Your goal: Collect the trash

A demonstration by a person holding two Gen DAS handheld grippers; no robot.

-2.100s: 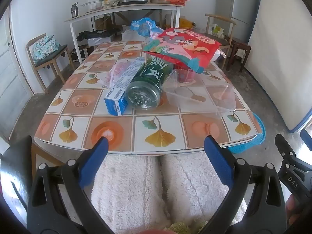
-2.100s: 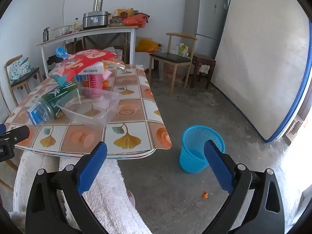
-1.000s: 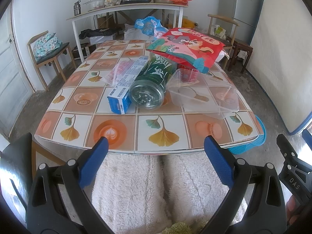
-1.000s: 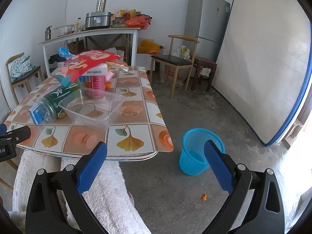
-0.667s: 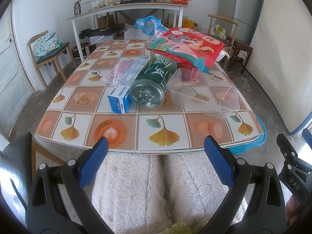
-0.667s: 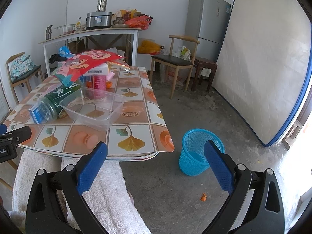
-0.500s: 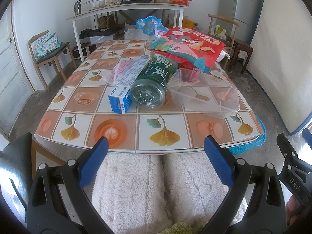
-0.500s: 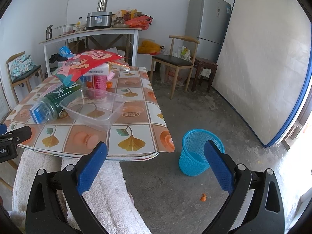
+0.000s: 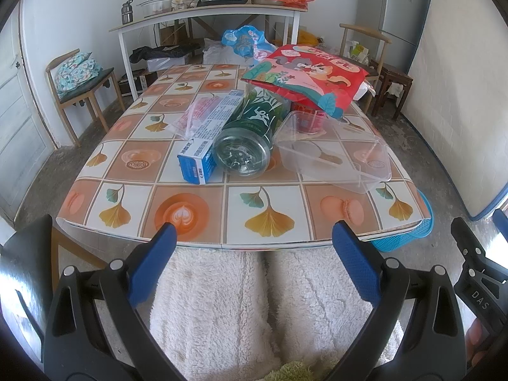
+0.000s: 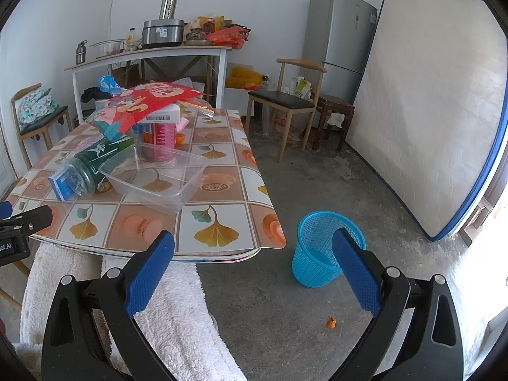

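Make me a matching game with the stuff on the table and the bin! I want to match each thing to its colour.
Things:
1. bottle lying on its side
2. snack bag on top of the pile
3. food tub
4. basket on the floor

Colours:
A. clear
B. blue
C. green
D. mostly red

Pairs: 1-C, 2-D, 3-A, 4-B

Tablecloth [image 9: 187, 212] orange-white checks, ginkgo leaves; green jar [image 9: 250, 133]; red snack bag [image 9: 304, 73]; blue basket [image 10: 320, 247].
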